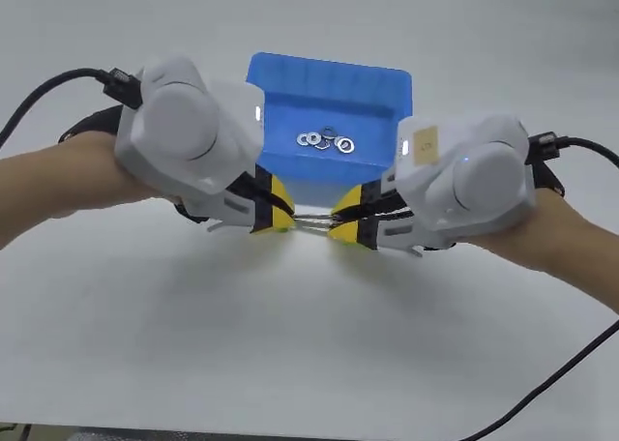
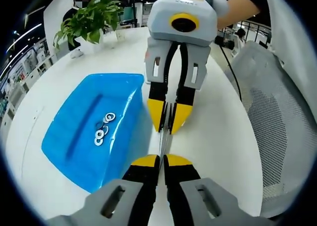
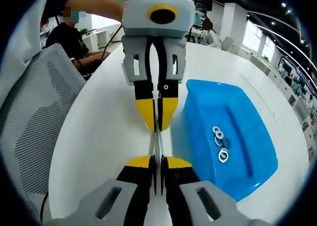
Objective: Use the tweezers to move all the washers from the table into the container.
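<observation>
Left gripper (image 1: 279, 216): fingers closed on one end of the tweezers (image 1: 311, 220) | right gripper (image 1: 343, 224): fingers closed on the other end, tips facing the left's | tweezers held over white counter (image 1: 290, 344), just beside blue container (image 1: 329, 72) | washers (image 1: 326, 142): clustered inside container | tan sticker (image 1: 426, 147) on right gripper, print too small to read

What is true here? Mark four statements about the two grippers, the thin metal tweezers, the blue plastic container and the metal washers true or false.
1. The left gripper and the right gripper are both shut on the thin metal tweezers. True.
2. The blue plastic container is empty. False: several round metal washers lie inside it.
3. The two grippers point toward each other. True.
4. The tweezers dip into the container. False: they are held outside it, over the white table.
</observation>
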`<action>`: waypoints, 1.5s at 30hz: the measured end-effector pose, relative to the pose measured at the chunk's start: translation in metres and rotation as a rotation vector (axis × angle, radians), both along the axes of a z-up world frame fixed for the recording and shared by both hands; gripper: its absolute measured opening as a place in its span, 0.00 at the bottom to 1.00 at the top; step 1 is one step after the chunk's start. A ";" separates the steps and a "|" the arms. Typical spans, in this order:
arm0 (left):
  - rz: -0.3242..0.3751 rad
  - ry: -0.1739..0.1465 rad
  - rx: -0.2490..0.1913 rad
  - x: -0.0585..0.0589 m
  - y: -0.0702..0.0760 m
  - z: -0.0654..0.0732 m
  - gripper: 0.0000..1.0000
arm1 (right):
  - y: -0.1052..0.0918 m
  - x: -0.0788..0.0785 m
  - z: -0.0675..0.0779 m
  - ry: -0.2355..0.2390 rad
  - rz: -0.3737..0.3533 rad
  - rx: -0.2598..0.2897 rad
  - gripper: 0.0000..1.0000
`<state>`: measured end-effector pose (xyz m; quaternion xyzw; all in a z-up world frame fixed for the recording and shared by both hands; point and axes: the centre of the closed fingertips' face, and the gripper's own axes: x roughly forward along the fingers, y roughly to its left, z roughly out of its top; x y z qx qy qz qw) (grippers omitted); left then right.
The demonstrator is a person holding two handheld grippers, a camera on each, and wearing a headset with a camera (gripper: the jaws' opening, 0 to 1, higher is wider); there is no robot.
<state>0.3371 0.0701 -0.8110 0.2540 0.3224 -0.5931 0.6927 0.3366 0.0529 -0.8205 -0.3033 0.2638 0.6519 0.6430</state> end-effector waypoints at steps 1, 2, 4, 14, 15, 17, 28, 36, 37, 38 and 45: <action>0.000 -0.006 0.003 0.001 0.000 0.000 0.08 | 0.001 0.000 0.000 -0.002 0.000 -0.005 0.11; -0.001 -0.011 0.008 0.001 0.001 0.000 0.08 | 0.001 0.000 0.000 -0.004 -0.001 -0.010 0.11; 0.011 -0.004 0.018 0.000 0.002 -0.002 0.08 | 0.001 0.000 0.000 -0.006 -0.002 -0.018 0.11; 0.080 0.004 0.016 -0.001 0.003 0.002 0.08 | 0.003 0.001 0.001 -0.001 -0.033 -0.072 0.18; 0.090 -0.002 0.012 0.000 0.004 0.004 0.08 | 0.003 0.002 0.001 -0.012 -0.039 -0.076 0.20; 0.121 -0.011 -0.002 0.001 0.007 0.011 0.09 | 0.000 0.000 0.004 -0.034 -0.039 -0.081 0.20; 0.324 -0.040 -0.217 -0.017 0.032 0.072 0.24 | -0.030 -0.004 0.081 -0.033 -0.344 0.169 0.20; 0.428 -0.201 -0.319 -0.040 0.062 0.135 0.45 | -0.067 -0.040 0.120 -0.071 -0.391 0.204 0.28; 0.438 -0.196 -0.315 -0.043 0.064 0.137 0.50 | -0.070 -0.040 0.122 -0.099 -0.395 0.195 0.29; 0.443 -0.189 -0.311 -0.049 0.066 0.140 0.55 | -0.072 -0.042 0.127 -0.115 -0.405 0.197 0.32; 0.428 -0.256 -0.265 -0.068 0.068 0.156 0.87 | -0.086 -0.037 0.146 -0.248 -0.469 0.150 0.62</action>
